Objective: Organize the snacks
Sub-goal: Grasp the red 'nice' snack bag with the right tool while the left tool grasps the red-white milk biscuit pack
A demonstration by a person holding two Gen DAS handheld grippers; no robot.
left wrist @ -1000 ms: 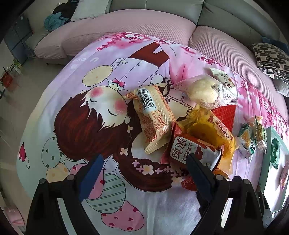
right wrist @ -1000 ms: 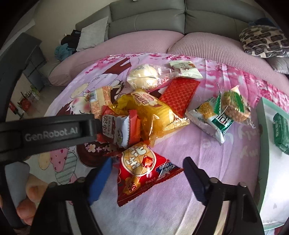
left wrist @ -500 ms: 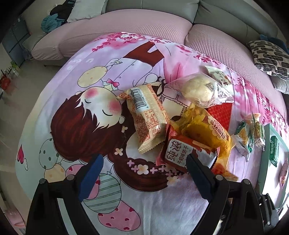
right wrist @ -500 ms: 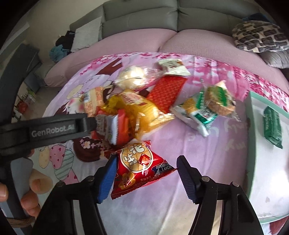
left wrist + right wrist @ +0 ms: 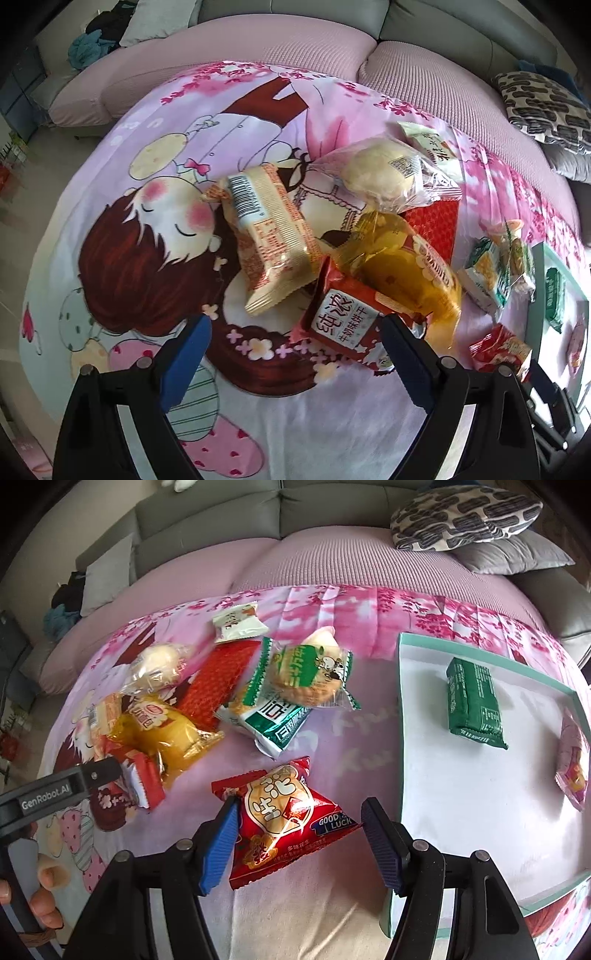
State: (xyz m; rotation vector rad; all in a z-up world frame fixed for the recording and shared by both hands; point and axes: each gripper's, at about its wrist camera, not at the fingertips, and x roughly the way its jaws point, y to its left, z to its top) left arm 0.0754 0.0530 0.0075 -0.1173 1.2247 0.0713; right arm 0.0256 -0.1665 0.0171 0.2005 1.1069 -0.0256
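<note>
Right gripper [image 5: 299, 843] jaws half-closed on red peanut packet [image 5: 284, 819], just left of the tray [image 5: 400, 738]; right pad contact unclear. Left gripper [image 5: 291, 365] gapes empty; its right finger hides the biscuit packet [image 5: 341, 321] corner. Beyond: overlapping snack pile [image 5: 177, 709].

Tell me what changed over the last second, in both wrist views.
The right gripper narrowed its jaws around the red peanut packet and shifted toward the white box, which now fills more of its view; the packet came along with it and now shows near the box in the left wrist view. The left pad touches the packet; a full grip is unclear. The left gripper stayed wide open over the snack pile, unchanged.
</note>
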